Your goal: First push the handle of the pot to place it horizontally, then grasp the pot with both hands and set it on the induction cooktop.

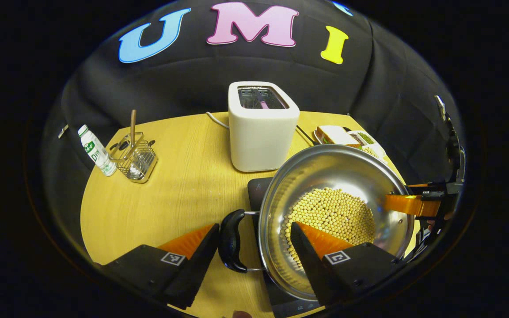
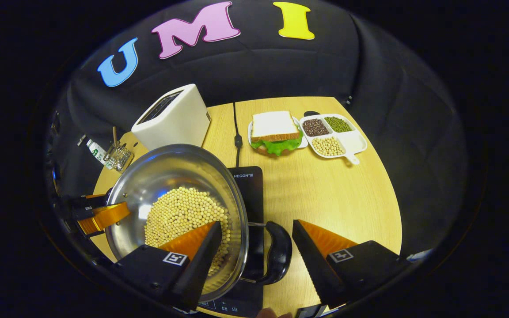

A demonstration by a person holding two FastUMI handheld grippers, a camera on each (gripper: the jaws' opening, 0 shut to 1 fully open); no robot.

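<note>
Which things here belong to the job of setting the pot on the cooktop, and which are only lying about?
Part of the job:
- pot of soybeans
- its black handles
- induction cooktop
- left gripper
- right gripper

Just lying about:
- toaster
- sandwich on a plate
- divided dish of beans
- bottle
- wire utensil holder

In the left gripper view we see the induction cooktop (image 1: 258, 191) mostly hidden under the pot (image 1: 334, 216), only a dark corner showing at frame centre. At the right edge we cannot tell the sandwich (image 1: 335, 134) and divided tray (image 1: 367, 140) apart clearly behind the pot's rim. In the right gripper view the bottle (image 2: 96, 152) at left is too small to tell.
</note>
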